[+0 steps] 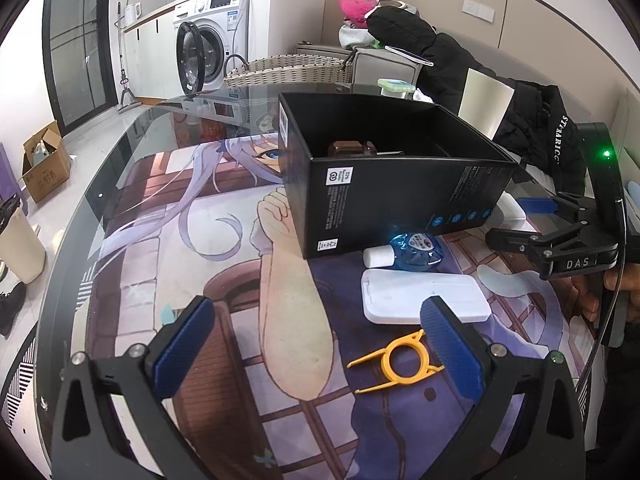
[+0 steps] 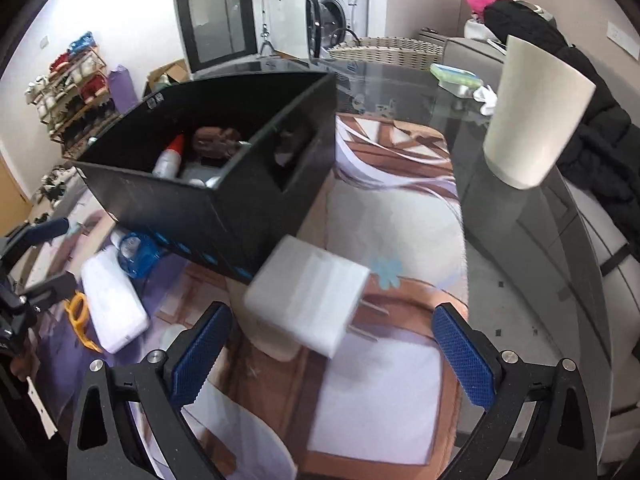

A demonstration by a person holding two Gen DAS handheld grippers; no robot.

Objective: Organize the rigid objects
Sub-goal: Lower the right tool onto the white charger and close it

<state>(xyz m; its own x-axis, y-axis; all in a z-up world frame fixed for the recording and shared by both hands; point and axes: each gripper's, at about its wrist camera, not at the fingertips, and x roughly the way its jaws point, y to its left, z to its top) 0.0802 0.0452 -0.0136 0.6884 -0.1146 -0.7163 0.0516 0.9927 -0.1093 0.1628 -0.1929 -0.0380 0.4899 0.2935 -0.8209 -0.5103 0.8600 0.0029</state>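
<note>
Right wrist: charger (blurred) lies ahead of gaping right gripper.

Round glass tabletop under illustrated anime mat. White front-loading washing machine at back, door swung open; woven wicker basket beside it. Black jacket draped over grey chair, pink item just behind. Cardboard box on floor at left. Shoe rack along far wall. Tilted off-white cylinder near table edge. Green-topped container toward back of table.
</note>
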